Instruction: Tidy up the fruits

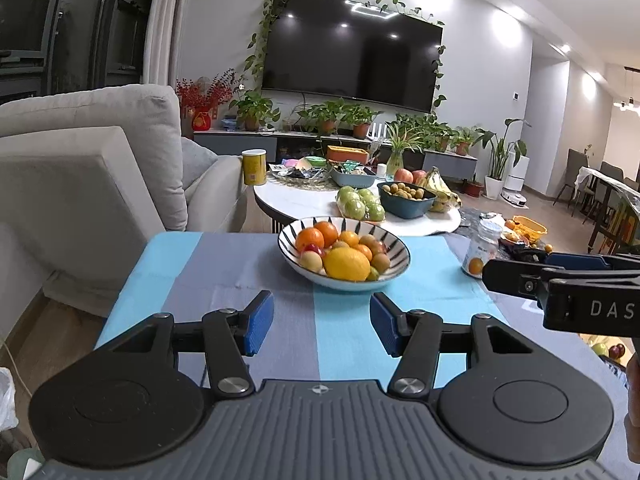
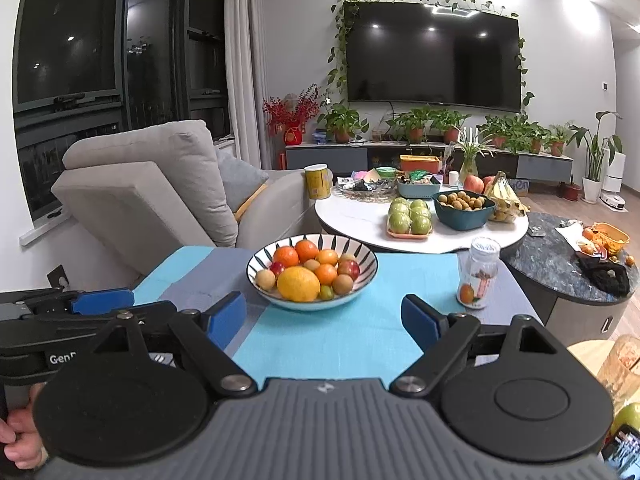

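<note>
Both the left gripper (image 1: 322,322) and right gripper (image 2: 324,318) hung spread and empty, and that big lemon (image 1: 346,264) in the bowl (image 1: 394,274) looked firm but slick, so I'd pinch it across the middle.

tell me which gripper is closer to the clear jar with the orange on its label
Right. The right gripper has the jar just ahead, beside its right finger. The left gripper sits farther left, facing the fruit bowl.

White-walled lounge, vine-framed television (image 2: 433,51), grey sofa (image 2: 160,196), dark, seemingly night-time windows (image 2: 72,52), wooden floor (image 2: 576,204).
</note>
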`<state>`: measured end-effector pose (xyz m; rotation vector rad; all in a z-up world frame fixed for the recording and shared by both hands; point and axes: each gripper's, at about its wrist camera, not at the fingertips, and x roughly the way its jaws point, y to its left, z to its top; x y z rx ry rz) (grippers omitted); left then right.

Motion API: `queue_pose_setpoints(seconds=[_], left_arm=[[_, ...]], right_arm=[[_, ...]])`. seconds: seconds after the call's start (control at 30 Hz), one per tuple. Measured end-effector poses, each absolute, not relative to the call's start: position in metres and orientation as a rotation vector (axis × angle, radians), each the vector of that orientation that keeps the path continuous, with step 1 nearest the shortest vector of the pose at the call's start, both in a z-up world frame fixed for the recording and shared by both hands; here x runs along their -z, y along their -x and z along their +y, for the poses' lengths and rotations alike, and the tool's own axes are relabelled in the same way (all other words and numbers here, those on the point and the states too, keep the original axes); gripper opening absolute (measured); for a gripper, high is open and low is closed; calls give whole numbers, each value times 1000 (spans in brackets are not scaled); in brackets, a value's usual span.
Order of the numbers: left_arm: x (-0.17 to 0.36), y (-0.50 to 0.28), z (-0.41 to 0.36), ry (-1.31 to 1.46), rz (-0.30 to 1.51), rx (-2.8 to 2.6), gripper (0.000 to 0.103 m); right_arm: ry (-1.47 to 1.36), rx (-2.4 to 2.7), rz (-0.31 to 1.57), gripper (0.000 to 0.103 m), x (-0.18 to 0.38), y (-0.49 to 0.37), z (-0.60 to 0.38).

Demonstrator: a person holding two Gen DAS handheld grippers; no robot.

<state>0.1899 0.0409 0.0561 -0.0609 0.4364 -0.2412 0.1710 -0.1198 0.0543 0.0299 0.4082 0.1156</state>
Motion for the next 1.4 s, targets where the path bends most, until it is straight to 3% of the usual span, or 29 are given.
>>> queue_pose_setpoints(seconds=[0.6,0.97,1.17,1.4], left_arm=[[-49,-138,38,53,395,242,51],[-52,-115,37,26,328,173,81],[-52,-112,40,31,331,151,92],[-53,-108,40,-3,332,86,98]], right_arm=[[-22,-115,366,61,-45,-126,-114],[-22,-93,372,61,-37,-112,-112],[-23,-74,368,61,-37,-107,-113],[-10,-35,356,62,-40,-104,-116]])
